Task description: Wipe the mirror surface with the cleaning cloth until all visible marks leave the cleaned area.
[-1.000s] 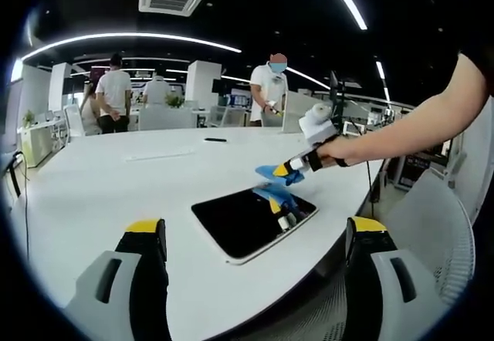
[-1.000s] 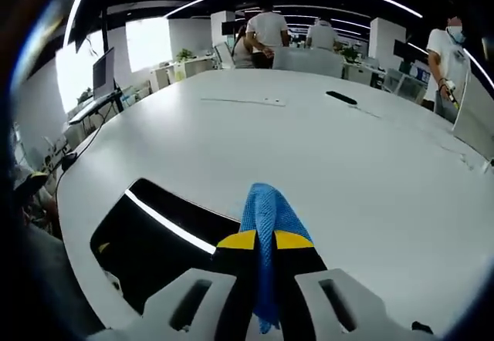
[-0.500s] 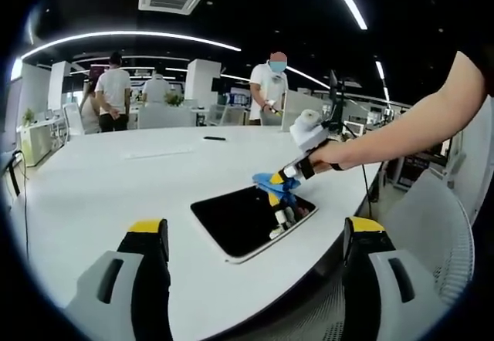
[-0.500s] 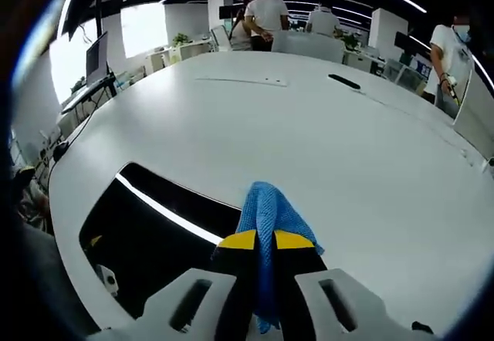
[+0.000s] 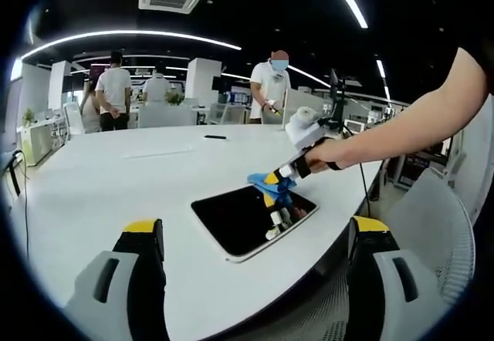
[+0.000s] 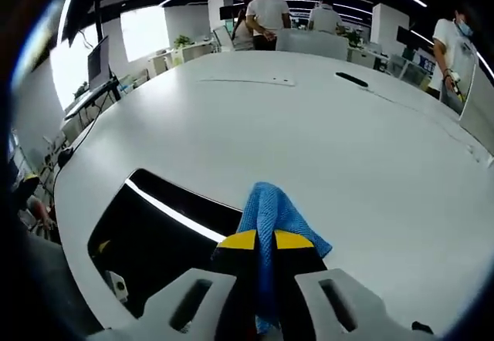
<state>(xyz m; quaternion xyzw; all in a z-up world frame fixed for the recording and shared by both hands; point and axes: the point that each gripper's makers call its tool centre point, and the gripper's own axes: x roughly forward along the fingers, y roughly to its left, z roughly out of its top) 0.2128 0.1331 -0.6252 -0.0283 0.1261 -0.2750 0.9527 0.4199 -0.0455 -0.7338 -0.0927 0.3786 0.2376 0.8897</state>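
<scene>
white office table (image 5: 100,194) fills the foreground, people standing far behind it; right gripper (image 6: 266,241) is clamped on the blue cleaning cloth (image 6: 272,216), poised at the mirror's (image 5: 245,219) far edge; left gripper (image 5: 255,237) hangs with jaws apart, holding nothing, short of the mirror's near edge; risk, i judge: the cloth rides off the edge and marks stay, or the mirror slides toward the table edge; a black object (image 6: 351,80) lies well beyond, nothing blocking.

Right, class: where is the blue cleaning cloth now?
The cleaning cloth is clamped in the right hand-held gripper, at the mirror's right end in the left gripper view, on the white table.
</scene>
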